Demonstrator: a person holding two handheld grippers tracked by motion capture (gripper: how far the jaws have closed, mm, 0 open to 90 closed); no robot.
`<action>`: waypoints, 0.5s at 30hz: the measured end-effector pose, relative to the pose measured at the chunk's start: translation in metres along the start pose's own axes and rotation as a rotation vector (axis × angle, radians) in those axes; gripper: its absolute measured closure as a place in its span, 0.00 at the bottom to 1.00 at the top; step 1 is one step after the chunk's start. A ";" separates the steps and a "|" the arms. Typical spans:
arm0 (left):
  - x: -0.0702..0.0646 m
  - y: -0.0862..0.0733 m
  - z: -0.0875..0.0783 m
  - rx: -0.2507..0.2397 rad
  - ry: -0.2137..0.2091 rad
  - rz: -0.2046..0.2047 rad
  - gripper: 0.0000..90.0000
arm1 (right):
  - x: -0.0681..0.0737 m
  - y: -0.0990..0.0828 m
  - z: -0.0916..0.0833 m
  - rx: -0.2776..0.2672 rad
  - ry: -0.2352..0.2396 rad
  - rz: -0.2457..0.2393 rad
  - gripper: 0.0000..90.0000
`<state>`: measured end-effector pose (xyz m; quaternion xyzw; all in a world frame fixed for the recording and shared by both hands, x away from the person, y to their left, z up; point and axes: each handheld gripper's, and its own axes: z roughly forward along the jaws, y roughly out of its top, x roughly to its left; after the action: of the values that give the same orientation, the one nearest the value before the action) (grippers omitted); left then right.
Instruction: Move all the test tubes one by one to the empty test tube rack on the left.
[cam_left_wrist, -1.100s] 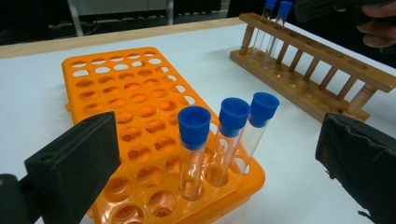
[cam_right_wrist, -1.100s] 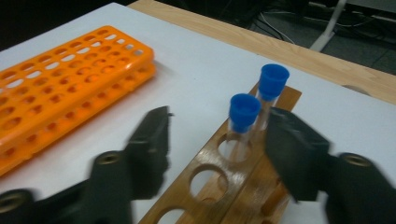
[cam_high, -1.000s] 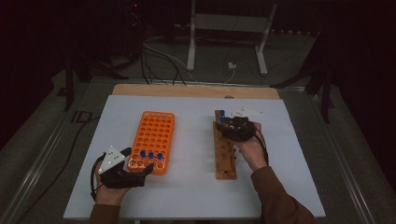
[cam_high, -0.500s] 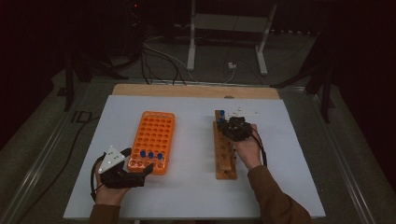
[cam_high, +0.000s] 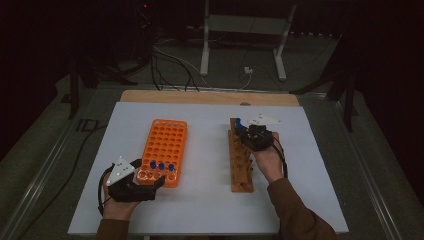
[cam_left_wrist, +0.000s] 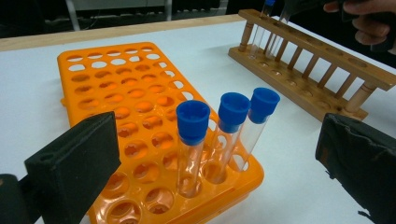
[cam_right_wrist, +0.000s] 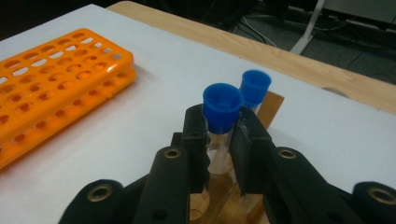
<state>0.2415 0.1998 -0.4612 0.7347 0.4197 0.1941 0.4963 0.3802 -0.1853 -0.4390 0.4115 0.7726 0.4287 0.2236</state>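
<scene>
An orange tube rack (cam_high: 167, 142) lies left of centre on the white mat. Three blue-capped tubes (cam_high: 161, 166) stand in a row near its near end. My left gripper (cam_high: 150, 176) is open, its jaws straddling that near end; in the left gripper view (cam_left_wrist: 219, 154) the three tubes (cam_left_wrist: 232, 112) stand between the wide-apart pads without touching them. A wooden rack (cam_high: 241, 170) lies to the right. My right gripper (cam_right_wrist: 222, 135) is shut on a blue-capped tube (cam_right_wrist: 222, 107) standing in the wooden rack's far end (cam_right_wrist: 271, 105). A second capped tube (cam_right_wrist: 255, 86) stands just behind it.
The white mat (cam_high: 205, 200) covers a wooden table whose bare edge (cam_high: 210, 97) shows at the back. Behind the table are a white stand (cam_high: 242, 30) and floor cables (cam_high: 170, 57). Most holes of the orange rack (cam_left_wrist: 116, 88) hold nothing.
</scene>
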 end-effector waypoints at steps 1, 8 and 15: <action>0.000 0.000 0.000 0.001 -0.001 0.000 0.00 | -0.001 0.001 -0.002 -0.002 -0.002 -0.001 0.86; 0.000 0.000 0.001 0.003 -0.006 -0.001 0.01 | -0.006 0.008 -0.012 -0.032 0.003 0.009 0.86; -0.001 0.001 0.000 0.001 -0.002 0.000 0.01 | -0.005 0.017 -0.023 -0.068 0.013 0.006 0.86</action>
<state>0.2414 0.1993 -0.4604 0.7352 0.4191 0.1934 0.4964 0.3746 -0.1959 -0.4125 0.4031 0.7579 0.4579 0.2312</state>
